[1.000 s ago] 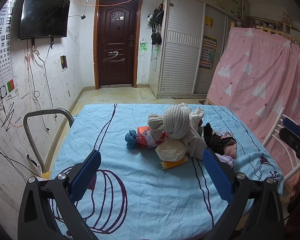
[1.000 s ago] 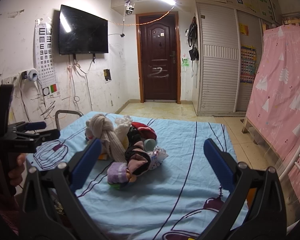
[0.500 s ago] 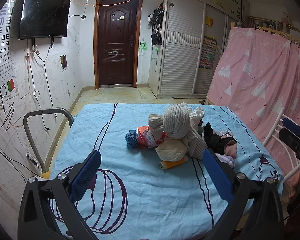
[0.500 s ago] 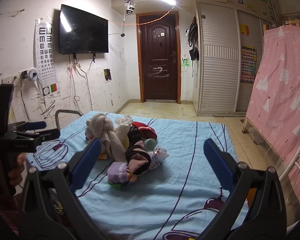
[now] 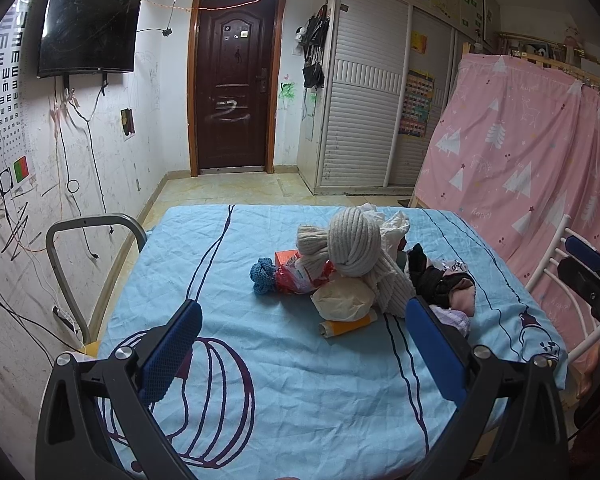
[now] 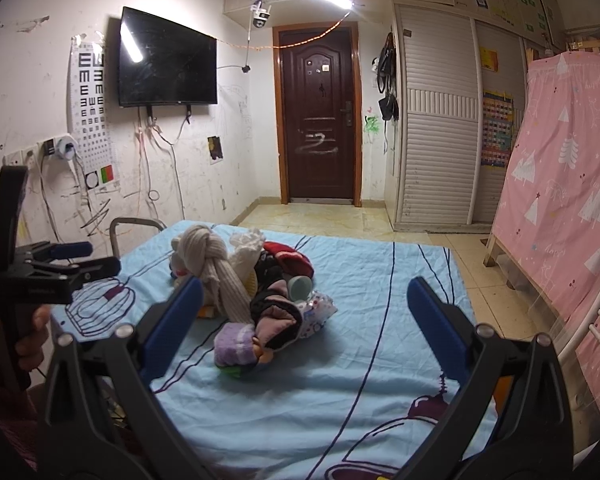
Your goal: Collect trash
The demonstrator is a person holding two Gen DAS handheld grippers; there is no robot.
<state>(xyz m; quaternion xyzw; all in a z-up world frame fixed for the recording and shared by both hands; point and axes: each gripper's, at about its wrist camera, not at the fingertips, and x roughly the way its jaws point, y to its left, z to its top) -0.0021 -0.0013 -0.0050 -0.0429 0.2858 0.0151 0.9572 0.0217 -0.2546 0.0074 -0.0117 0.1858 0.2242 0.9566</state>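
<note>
A heap of clothes and trash lies on the blue bedsheet (image 5: 300, 380). In the left wrist view it holds a knotted beige knit scarf (image 5: 354, 244), a red snack wrapper (image 5: 300, 278), a crumpled cream bag (image 5: 344, 300), an orange tube (image 5: 346, 326) and a blue knit bundle (image 5: 264, 274). The right wrist view shows the scarf (image 6: 210, 258), a purple sock (image 6: 234, 344) and a teal cup (image 6: 300, 286). My left gripper (image 5: 300, 338) is open and empty, short of the heap. My right gripper (image 6: 302, 320) is open and empty, near the heap.
A grey metal chair frame (image 5: 66, 248) stands at the bed's left edge. A pink curtain (image 5: 520, 152) hangs on the right, with a white rail (image 5: 560, 248) beside the bed. The other gripper shows at the right edge (image 5: 592, 276) and at the left (image 6: 56, 272).
</note>
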